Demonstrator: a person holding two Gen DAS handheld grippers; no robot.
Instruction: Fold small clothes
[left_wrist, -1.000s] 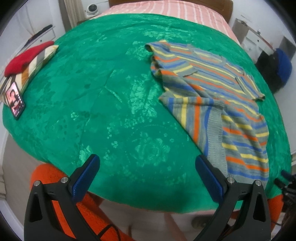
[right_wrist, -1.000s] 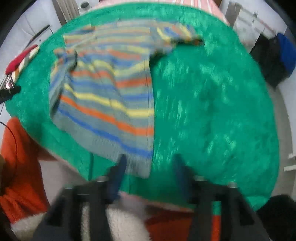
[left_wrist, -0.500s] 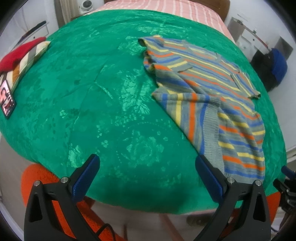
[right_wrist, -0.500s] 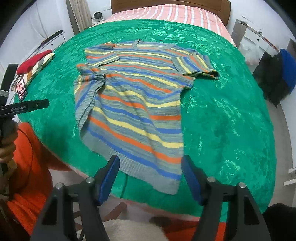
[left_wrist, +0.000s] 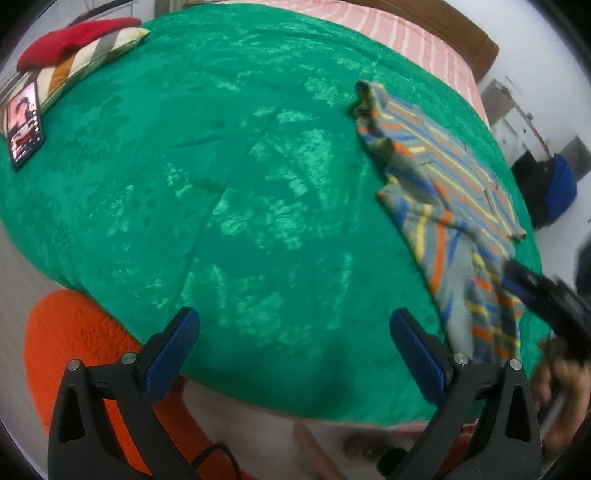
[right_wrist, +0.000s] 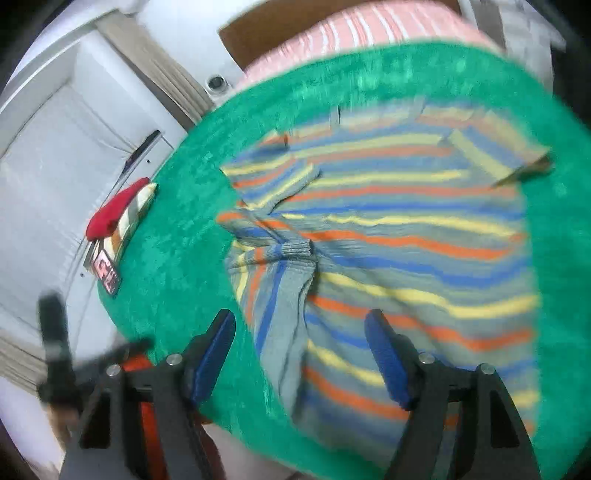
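1. Now we hold both tools over a green bedspread (left_wrist: 240, 192); our left gripper (left_wrist: 291, 350) stands wide apart with nothing but cloth-covered bed between its blue pads (left_wrist: 173, 354).
2. Meanwhile our right gripper (right_wrist: 299, 354) hangs over the near hem of the striped sweater (right_wrist: 388, 229); its jaws have just been opening and now stand wide, the sweater's folded-in left edge below the gap, not pinched by either pad.
3. From the left wrist, the sweater (left_wrist: 443, 192) lies well off to the right of that tool, spread flat across the bedspread with one sleeve doubled over the body; the right gripper shows there as a dark blur at its lower corner (left_wrist: 535, 291).
4. Farther off, a red cushion (left_wrist: 77, 35) sits on a striped pillow (left_wrist: 96, 55) at the bedspread's far left edge; a phone (left_wrist: 24, 125) with a lit screen lies just beside them.
5. Behind the green cover we see pink-striped bedding (right_wrist: 369, 33) and a brown headboard (left_wrist: 443, 29); an orange sleeve (left_wrist: 74, 350) shows under the left gripper.
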